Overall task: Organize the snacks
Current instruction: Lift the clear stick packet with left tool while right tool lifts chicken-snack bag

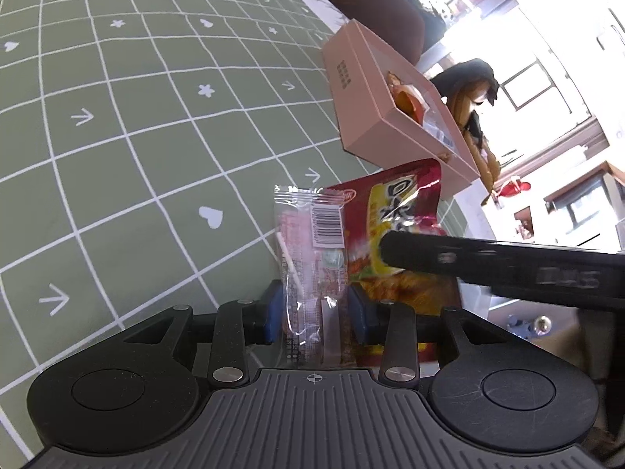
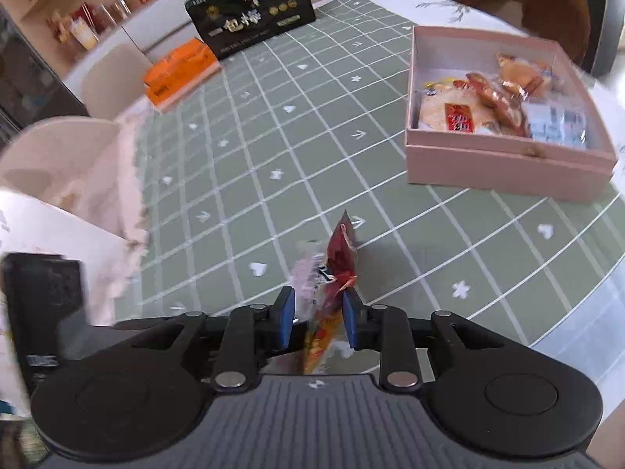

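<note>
In the left wrist view my left gripper [image 1: 317,314] is shut on a clear pink snack packet [image 1: 308,250] with a barcode, held upright between the blue pads. Right beside it is a red and yellow snack packet [image 1: 402,211], crossed by a black finger [image 1: 429,258] of the right gripper. In the right wrist view my right gripper [image 2: 319,318] is shut on that red packet [image 2: 340,250], seen edge-on above the green checked tablecloth [image 2: 273,136]. The pink packet [image 2: 306,273] shows blurred on its left. An open pink box [image 2: 508,164], also visible in the left wrist view [image 1: 351,78], holds several wrapped snacks.
A black gift box [image 2: 250,11] and an orange box [image 2: 181,70] stand at the table's far edge. A white chair [image 2: 58,148] is on the left and a brown chair back [image 1: 375,4] is beyond the pink box. Bare cloth lies between the grippers and the box.
</note>
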`<state>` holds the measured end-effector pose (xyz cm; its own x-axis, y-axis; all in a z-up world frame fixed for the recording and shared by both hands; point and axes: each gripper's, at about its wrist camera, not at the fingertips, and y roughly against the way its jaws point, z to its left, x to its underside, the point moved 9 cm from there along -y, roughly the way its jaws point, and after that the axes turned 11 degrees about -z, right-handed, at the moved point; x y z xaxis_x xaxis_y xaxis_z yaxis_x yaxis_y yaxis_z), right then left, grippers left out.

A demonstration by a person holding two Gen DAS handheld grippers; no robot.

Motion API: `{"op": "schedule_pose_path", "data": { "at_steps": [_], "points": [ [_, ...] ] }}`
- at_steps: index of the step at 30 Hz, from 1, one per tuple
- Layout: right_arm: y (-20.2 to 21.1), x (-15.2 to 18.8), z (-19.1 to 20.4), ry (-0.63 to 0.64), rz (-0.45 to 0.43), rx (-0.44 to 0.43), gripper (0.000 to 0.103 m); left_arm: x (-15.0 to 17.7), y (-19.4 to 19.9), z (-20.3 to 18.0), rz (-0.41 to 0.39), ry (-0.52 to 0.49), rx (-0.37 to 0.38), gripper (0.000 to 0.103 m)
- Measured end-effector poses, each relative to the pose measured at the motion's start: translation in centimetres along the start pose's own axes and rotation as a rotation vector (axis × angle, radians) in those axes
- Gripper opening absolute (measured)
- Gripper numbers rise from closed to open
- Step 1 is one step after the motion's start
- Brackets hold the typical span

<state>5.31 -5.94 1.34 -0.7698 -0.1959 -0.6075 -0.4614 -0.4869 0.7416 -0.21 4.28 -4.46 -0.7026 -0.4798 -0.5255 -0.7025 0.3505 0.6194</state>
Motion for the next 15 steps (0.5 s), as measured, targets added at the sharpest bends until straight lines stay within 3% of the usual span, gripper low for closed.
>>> {"op": "schedule_pose_path", "data": {
  "at_steps": [4,6,8,12,15],
  "points": [
    [-3.0,1.1,-0.4,-0.005,0.068,0.016,0.034,0.0,0.0,0.2,0.000,0.006,0.004,0.039],
    [-4.2,1.2,-0.9,-0.035,0.073,0.014,0.042,-0.1,0.0,0.5,0.002,0.004,-0.017,0.028],
    [-4.9,0.9,-1.4,-0.083,0.078,0.003,0.041,-0.1,0.3,1.0,-0.003,0.025,-0.021,0.026],
    [-3.4,0.4,-2.2,-0.133,0.065,-0.032,0.024,-0.3,1.2,1.4,-0.024,0.020,-0.061,0.017],
    [-1.5,-0.1,-3.1,-0.126,0.035,-0.020,0.020,0.0,1.0,0.8,0.002,-0.009,-0.072,0.016]
  ]
}}
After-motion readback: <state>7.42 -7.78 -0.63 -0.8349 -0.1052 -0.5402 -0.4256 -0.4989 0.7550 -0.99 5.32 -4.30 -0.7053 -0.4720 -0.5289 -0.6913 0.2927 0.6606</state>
